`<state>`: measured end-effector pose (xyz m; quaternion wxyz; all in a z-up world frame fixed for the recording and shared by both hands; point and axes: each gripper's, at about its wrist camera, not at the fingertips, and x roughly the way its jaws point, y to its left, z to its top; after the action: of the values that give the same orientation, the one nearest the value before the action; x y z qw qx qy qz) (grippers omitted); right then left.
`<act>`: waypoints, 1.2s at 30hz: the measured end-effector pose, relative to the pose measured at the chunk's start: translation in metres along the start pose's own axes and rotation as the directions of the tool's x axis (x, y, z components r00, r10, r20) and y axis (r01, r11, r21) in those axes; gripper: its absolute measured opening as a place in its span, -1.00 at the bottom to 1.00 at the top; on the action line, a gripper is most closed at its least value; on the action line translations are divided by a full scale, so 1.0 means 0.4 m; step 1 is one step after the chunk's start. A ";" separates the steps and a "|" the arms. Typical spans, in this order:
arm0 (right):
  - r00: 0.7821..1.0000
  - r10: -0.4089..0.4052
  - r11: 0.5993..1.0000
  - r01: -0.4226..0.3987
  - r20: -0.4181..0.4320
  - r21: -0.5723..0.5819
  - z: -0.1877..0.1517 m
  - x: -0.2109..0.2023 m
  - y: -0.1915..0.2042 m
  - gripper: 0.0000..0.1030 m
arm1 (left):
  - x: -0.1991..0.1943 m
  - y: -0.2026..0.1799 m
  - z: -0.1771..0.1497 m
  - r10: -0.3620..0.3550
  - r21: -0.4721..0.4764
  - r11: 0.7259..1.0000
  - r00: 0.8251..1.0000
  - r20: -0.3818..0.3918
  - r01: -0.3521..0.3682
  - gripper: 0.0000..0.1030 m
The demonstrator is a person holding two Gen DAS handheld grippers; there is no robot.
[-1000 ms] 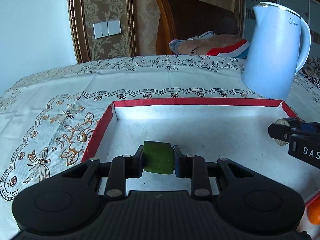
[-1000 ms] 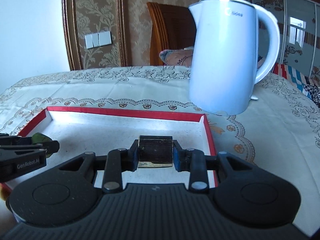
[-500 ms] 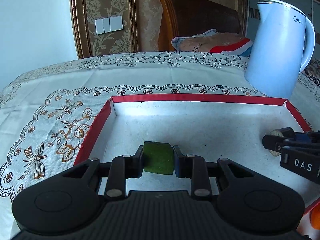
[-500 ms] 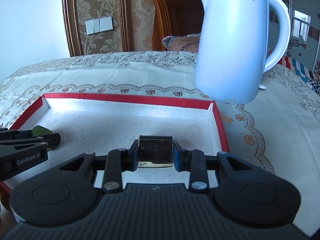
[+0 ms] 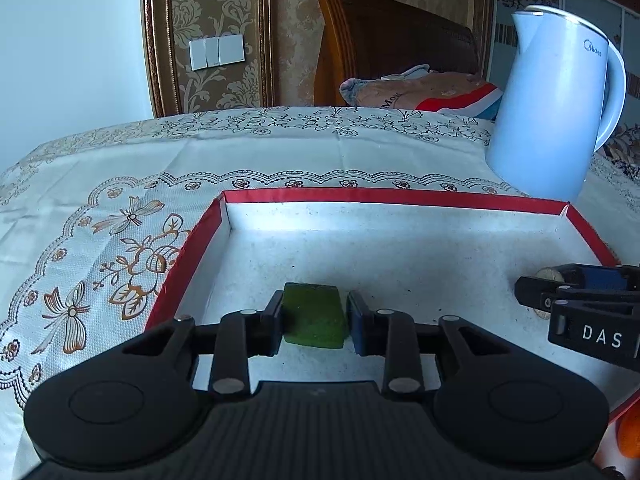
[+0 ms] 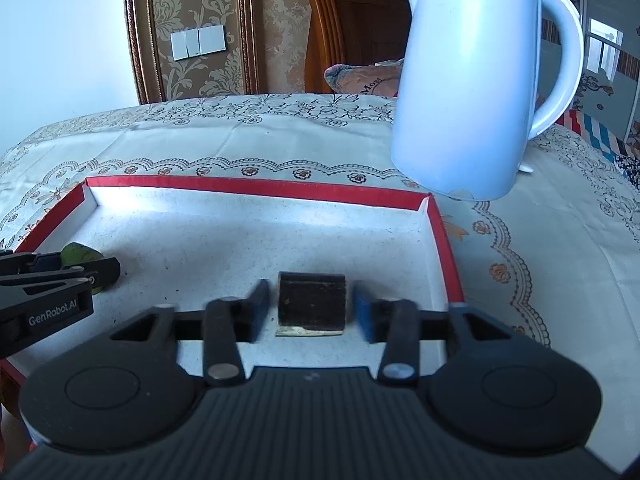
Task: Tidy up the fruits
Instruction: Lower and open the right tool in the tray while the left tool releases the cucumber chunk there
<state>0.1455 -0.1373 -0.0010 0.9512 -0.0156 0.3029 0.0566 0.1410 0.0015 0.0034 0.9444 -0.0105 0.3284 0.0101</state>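
A shallow red-rimmed box with a white floor lies on the tablecloth; it also shows in the right wrist view. My left gripper is shut on a green fruit piece low over the box's left part. My right gripper has its jaws apart, with gaps on both sides of a dark brown fruit piece that rests on the box floor near the right wall. The left gripper and its green piece appear at the right view's left edge.
A white electric kettle stands just behind the box's far right corner. A wooden chair with a cushion is behind the table. An orange fruit shows at the left view's lower right edge.
My right gripper has opened and let go of the dark brown piece, which now rests in the box. Both grippers have dropped lower toward the box. The left gripper keeps hold of the green piece.
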 end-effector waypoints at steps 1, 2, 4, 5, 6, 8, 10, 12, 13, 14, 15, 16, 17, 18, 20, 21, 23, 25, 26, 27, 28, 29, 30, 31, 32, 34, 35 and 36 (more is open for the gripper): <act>1.000 -0.003 1.000 0.003 0.011 0.002 0.000 -0.004 0.000 0.17 | -0.001 0.004 -0.001 -0.005 -0.012 1.000 1.000 0.001 0.005 -0.09; 1.000 -0.002 1.000 0.002 0.020 0.000 0.000 -0.008 0.000 0.28 | -0.001 0.006 -0.002 -0.003 -0.021 1.000 1.000 0.002 0.003 0.15; 1.000 0.002 1.000 -0.001 0.027 -0.007 -0.002 -0.012 0.002 0.44 | -0.005 0.009 -0.003 0.013 -0.029 1.000 1.000 0.020 -0.012 0.23; 1.000 0.000 1.000 0.000 0.031 -0.005 -0.003 -0.015 0.002 0.49 | -0.007 0.009 -0.003 0.018 -0.027 0.999 0.999 0.026 -0.017 0.23; 0.999 -0.003 1.000 0.003 0.038 -0.001 -0.004 -0.018 0.002 0.50 | -0.008 0.010 -0.002 0.019 -0.030 0.999 0.999 0.029 -0.018 0.23; 0.999 -0.006 1.000 0.006 0.043 -0.004 -0.006 -0.020 0.002 0.54 | -0.008 0.014 -0.002 0.016 -0.037 0.999 1.000 0.025 -0.015 0.23; 0.999 -0.004 1.000 0.004 0.046 0.002 -0.006 -0.021 0.001 0.63 | -0.007 0.014 -0.004 0.023 -0.036 0.999 0.999 0.025 -0.022 0.23; 0.999 -0.001 1.000 0.001 0.053 0.009 -0.007 -0.023 0.000 0.75 | -0.007 0.013 -0.003 0.023 -0.035 0.999 0.999 0.025 -0.022 0.23; 0.998 -0.001 1.000 0.000 0.058 0.011 -0.007 -0.025 0.000 0.76 | -0.007 0.015 -0.005 0.022 -0.034 0.999 0.999 0.026 -0.021 0.23; 0.998 -0.002 1.000 0.001 0.062 0.012 -0.008 -0.026 0.000 0.78 | -0.009 0.015 -0.006 0.022 -0.033 0.999 0.999 0.029 -0.021 0.24; 0.998 -0.003 1.000 0.002 0.065 0.012 -0.009 -0.027 0.001 0.80 | -0.009 0.015 -0.006 0.022 -0.031 0.999 0.999 0.030 -0.021 0.24; 0.998 -0.002 1.000 0.001 0.066 0.013 -0.009 -0.028 0.001 0.82 | -0.010 0.014 -0.007 0.025 -0.031 0.999 0.999 0.032 -0.024 0.24; 0.998 0.001 1.000 -0.002 0.069 0.016 -0.010 -0.028 0.000 0.85 | -0.012 0.014 -0.008 0.027 -0.029 0.999 0.999 0.035 -0.026 0.27; 0.997 0.003 1.000 -0.004 0.074 0.019 -0.011 -0.030 -0.001 0.88 | -0.014 0.012 -0.008 0.029 -0.029 0.999 0.999 0.041 -0.027 0.28; 0.996 0.008 1.000 -0.011 0.087 0.026 -0.013 -0.037 -0.003 0.92 | -0.021 0.014 -0.010 0.030 -0.031 0.999 0.998 0.054 -0.029 0.29; 0.996 0.011 0.999 -0.014 0.092 0.030 -0.015 -0.039 -0.005 0.93 | -0.027 0.014 -0.012 0.028 -0.033 0.999 0.998 0.062 -0.026 0.29; 0.996 0.014 0.999 -0.018 0.094 0.039 -0.018 -0.044 -0.008 0.94 | -0.035 0.016 -0.013 0.020 -0.038 0.999 0.997 0.072 -0.017 0.30; 0.995 0.028 0.998 -0.033 0.093 0.047 -0.023 -0.049 -0.011 0.94 | -0.042 0.017 -0.016 0.016 -0.040 0.999 0.997 0.077 -0.013 0.32; 0.995 0.031 0.998 -0.036 0.092 0.047 -0.025 -0.052 -0.011 0.94 | -0.045 0.017 -0.018 0.016 -0.042 0.999 0.997 0.079 -0.013 0.38; 0.995 0.032 0.998 -0.036 0.094 0.045 -0.029 -0.055 -0.010 0.95 | -0.047 0.017 -0.020 0.018 -0.042 0.999 0.997 0.081 -0.015 0.41; 0.995 0.031 0.999 -0.035 0.098 0.041 -0.032 -0.059 -0.008 0.95 | -0.049 0.016 -0.023 0.022 -0.040 0.999 0.996 0.085 -0.019 0.43; 0.994 0.028 0.999 -0.032 0.104 0.036 -0.034 -0.063 -0.005 0.96 | -0.053 0.014 -0.026 0.028 -0.035 0.999 0.996 0.088 -0.025 0.43; 0.993 0.026 0.999 -0.030 0.112 0.031 -0.037 -0.067 -0.003 0.96 | -0.056 0.013 -0.028 0.030 -0.030 0.999 0.995 0.091 -0.028 0.43; 0.993 0.024 0.999 -0.028 0.119 0.027 -0.039 -0.070 -0.001 0.97 | -0.058 0.010 -0.029 0.033 -0.025 0.999 0.995 0.094 -0.031 0.43; 0.992 0.022 0.999 -0.025 0.124 0.023 -0.041 -0.073 0.000 0.97 | -0.060 0.009 -0.030 0.038 -0.023 0.999 0.994 0.099 -0.036 0.43; 0.991 0.016 1.000 -0.018 0.131 0.020 -0.044 -0.079 0.001 0.98 | -0.067 0.011 -0.031 0.043 -0.026 0.999 0.993 0.108 -0.041 0.43; 0.991 0.012 1.000 -0.015 0.136 0.021 -0.046 -0.082 0.000 0.98 | -0.070 0.014 -0.031 0.043 -0.033 0.999 0.993 0.110 -0.040 0.43; 0.990 0.012 1.000 -0.015 0.141 0.022 -0.048 -0.086 -0.001 0.98 | -0.073 0.018 -0.032 0.043 -0.042 0.998 0.993 0.110 -0.039 0.43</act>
<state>0.1066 -0.1425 0.0032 0.9699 0.0015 0.2359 0.0605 0.1099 0.0078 0.0115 0.9604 -0.0221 0.2753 0.0366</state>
